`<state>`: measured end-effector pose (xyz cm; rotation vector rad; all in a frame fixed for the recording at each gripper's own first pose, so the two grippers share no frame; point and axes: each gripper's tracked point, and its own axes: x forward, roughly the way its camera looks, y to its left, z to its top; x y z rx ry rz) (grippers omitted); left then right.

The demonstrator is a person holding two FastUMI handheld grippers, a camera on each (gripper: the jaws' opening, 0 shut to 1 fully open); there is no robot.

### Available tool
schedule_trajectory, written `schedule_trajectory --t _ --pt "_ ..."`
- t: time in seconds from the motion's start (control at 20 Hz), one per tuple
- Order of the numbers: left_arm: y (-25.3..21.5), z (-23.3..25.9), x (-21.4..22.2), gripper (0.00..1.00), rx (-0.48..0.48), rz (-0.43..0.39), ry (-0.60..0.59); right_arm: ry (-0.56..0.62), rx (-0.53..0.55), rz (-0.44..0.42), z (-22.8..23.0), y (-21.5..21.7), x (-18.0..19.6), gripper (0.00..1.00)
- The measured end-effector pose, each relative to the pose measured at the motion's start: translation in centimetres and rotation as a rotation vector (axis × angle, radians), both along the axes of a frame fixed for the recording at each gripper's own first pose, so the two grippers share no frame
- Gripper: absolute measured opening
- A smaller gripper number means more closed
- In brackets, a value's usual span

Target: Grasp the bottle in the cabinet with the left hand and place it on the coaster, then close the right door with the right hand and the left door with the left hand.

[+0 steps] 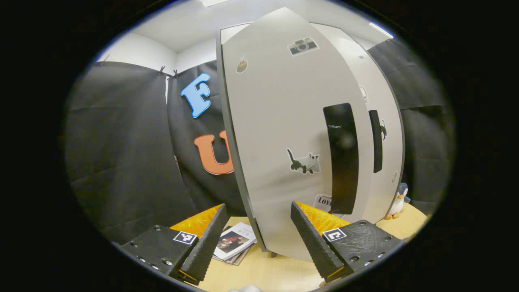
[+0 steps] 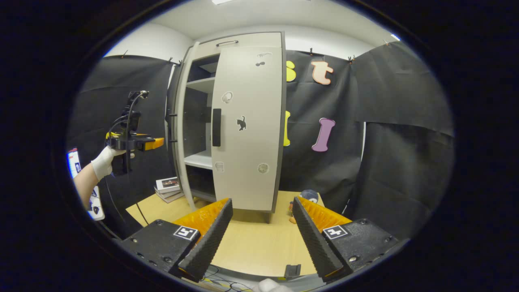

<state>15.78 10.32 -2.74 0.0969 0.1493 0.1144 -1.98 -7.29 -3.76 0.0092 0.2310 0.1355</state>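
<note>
The cabinet's left door (image 1: 284, 121) stands open, a pale panel with stickers and a black handle (image 1: 342, 158). It looms close in the left gripper view. My left gripper (image 1: 258, 206) is open just in front of its outer face, with nothing between the fingers. In the right gripper view a gloved hand holds that left gripper (image 2: 158, 142) beside the left door (image 2: 168, 101), which is seen edge-on. The right door (image 2: 247, 129) lies flat against the cabinet front. My right gripper (image 2: 262, 200) hangs open over the table, well back from the cabinet.
Bare shelves (image 2: 200, 160) show inside the cabinet's left half. A stack of books (image 2: 168, 186) lies on the wooden table (image 2: 259, 243) left of the cabinet. A penguin toy (image 2: 309, 196) stands at its right. Black cloth walls close in the booth.
</note>
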Motion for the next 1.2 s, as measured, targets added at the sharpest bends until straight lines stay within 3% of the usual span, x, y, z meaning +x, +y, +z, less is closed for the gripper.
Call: schedule_trajectory --t 0.15,0.7,1.2 --pt "-0.8 0.5 -1.3 0.97 -0.038 -0.014 -0.013 -0.006 -0.007 -0.007 0.3 0.4 -0.1 0.97" --pt "-4.6 3.5 -9.9 0.97 -0.043 -0.069 -0.060 -0.029 0.004 -0.039 1.3 2.7 0.8 0.98" --pt "-3.4 2.2 -15.8 0.97 -0.045 0.006 -0.054 -0.042 0.043 -0.059 1.6 5.0 1.8 0.97"
